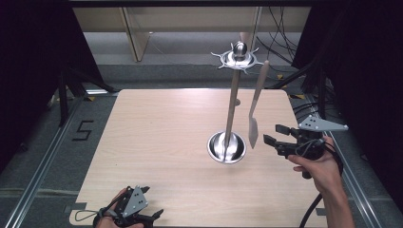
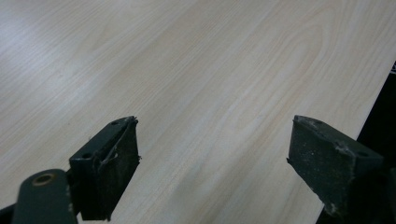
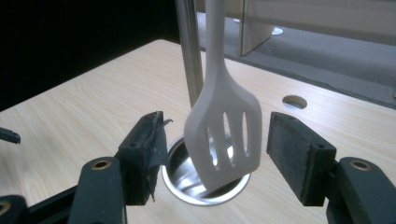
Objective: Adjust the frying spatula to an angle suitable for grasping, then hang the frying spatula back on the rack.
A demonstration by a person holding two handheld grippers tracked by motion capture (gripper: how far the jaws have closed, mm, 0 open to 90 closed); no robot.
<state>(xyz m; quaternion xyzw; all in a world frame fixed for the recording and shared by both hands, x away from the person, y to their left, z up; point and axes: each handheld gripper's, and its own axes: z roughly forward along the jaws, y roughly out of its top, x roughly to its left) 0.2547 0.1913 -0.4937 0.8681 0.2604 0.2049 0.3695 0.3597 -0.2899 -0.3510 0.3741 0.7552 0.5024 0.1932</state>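
A metal utensil stand rises from a round shiny base (image 1: 226, 147) on a thin pole (image 1: 232, 102) to a hooked top (image 1: 237, 58). A white slotted spatula (image 1: 253, 128) hangs from one hook, blade down, just right of the base. My right gripper (image 1: 272, 133) is open and level with the blade. In the right gripper view the spatula blade (image 3: 224, 135) hangs between the wide jaws with a gap on each side, in front of the base (image 3: 187, 186). My left gripper (image 1: 153, 200) sits open at the table's near left edge, over bare wood (image 2: 212, 154).
The light wooden table (image 1: 157, 137) has a small round hole (image 3: 294, 101) beyond the stand. Black curtains flank both sides, and cables lie on the floor at the far right. A tripod leg (image 1: 62, 97) stands off the table's far left corner.
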